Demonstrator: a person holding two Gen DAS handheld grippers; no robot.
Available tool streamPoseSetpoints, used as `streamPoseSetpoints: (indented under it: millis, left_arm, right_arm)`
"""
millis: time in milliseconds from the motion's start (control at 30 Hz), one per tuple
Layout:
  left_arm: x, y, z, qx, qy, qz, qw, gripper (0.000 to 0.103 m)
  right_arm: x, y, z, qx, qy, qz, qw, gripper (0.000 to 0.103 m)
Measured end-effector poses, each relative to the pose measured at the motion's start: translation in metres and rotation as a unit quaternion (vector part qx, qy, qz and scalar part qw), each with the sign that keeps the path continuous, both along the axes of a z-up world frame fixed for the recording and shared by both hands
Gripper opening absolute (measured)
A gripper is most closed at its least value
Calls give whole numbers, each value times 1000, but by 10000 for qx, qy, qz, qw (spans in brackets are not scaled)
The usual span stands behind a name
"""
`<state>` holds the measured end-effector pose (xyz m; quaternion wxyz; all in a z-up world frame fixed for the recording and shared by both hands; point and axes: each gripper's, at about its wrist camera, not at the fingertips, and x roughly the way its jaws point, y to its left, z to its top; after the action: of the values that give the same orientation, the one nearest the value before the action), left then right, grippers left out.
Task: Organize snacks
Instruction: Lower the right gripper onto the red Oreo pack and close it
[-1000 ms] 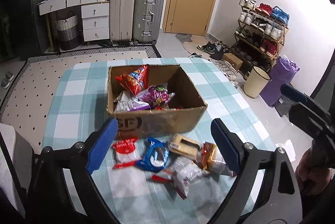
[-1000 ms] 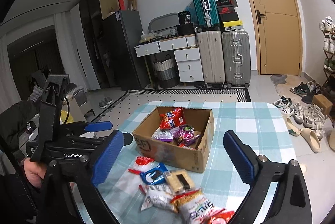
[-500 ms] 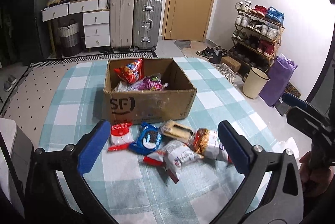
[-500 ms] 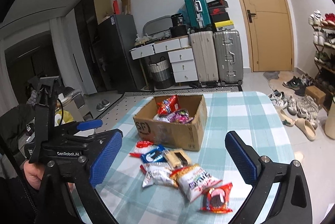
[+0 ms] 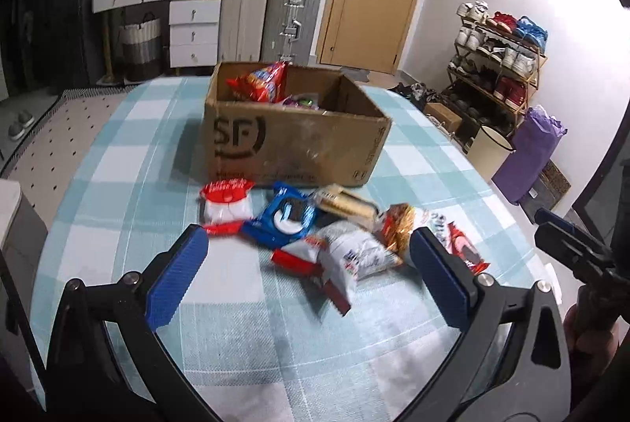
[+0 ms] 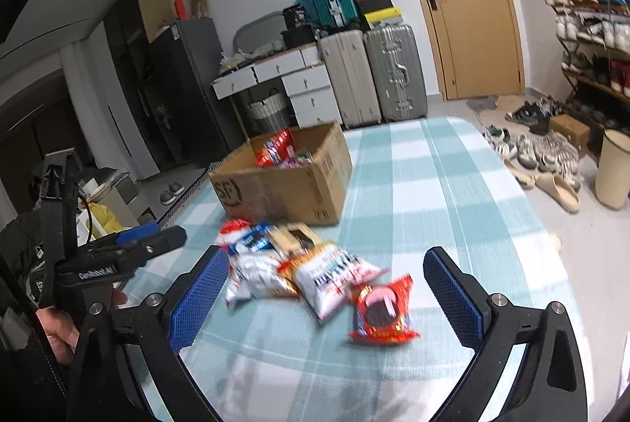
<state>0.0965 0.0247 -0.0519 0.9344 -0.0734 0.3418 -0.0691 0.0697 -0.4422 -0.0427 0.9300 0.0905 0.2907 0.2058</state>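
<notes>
Since the earlier frames both claws have dropped toward the table (image 5: 118, 154), and the snack pile now looms larger. Left gripper (image 5: 305, 276): jaws spread wide after just opening further, nothing between them; loose packets (image 5: 346, 256) lie just ahead. Right gripper (image 6: 327, 298): open, empty, red packet (image 6: 382, 311) between its fingers' line of reach. Cardboard box (image 5: 291, 142) beyond the pile already holds some snacks; about seven remain outside, none gripped yet
</notes>
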Motion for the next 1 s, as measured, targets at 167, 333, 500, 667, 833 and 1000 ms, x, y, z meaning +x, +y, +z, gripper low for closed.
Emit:
streamPoseSetpoints:
  millis: [167, 333, 500, 667, 833, 1000]
  left_arm:
    - [5, 2, -27, -46, 271, -7, 9996, 102]
    - [6, 1, -43, 21, 384, -38, 9993, 102]
    - [8, -1, -54, -38, 495, -95, 9987, 102]
    - [15, 3, -61, -104, 547, -79, 9984, 102]
    - [20, 7, -67, -175, 631, -61, 9978, 102]
    - [24, 13, -75, -250, 710, -23, 9972, 102]
  right_arm:
    - [6, -5, -26, -83, 263, -77, 9996, 101]
    - [15, -7, -46, -137, 493, -132, 9986, 101]
    - [21, -8, -63, -244, 655, -164, 9974, 101]
    - [35, -12, -77, 0, 980, -115, 9951, 101]
    - [48, -10, -84, -150, 1178, -226, 9927, 101]
    - [59, -4, -93, -324, 1372, -246, 9897, 97]
